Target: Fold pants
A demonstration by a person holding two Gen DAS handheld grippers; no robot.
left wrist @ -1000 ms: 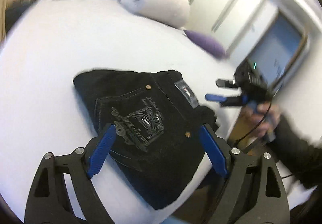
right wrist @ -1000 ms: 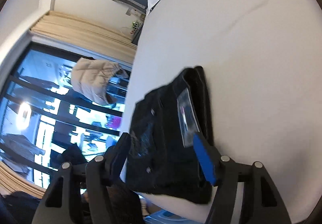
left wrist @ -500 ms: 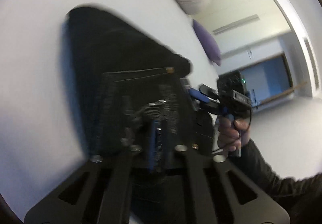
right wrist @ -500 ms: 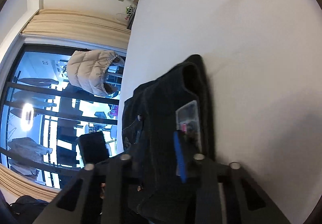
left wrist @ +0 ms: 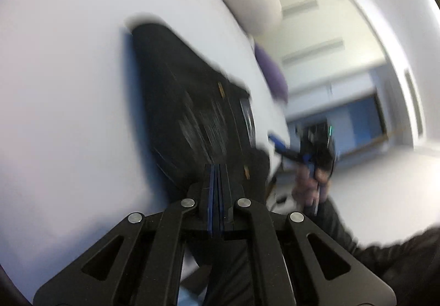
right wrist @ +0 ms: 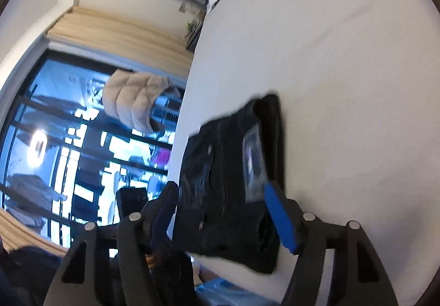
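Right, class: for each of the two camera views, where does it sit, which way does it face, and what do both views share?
Left wrist: sits on the left gripper, shut, looking along the black pants toward a doorway; the right gripper and right hand show.
Right wrist: sits on the right gripper, open, facing the pants and a dark window.
Shared: the pants on the white bed.

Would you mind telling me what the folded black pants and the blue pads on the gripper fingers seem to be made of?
The pants look like black denim: a matte, heavy weave with visible seam stitching, small metal rivets and a glossy tag, perhaps plastic. The blue pads on the right gripper fingers look like smooth, matte rubber or plastic, though that is uncertain. The bed sheet looks like plain white woven cloth with soft creases.
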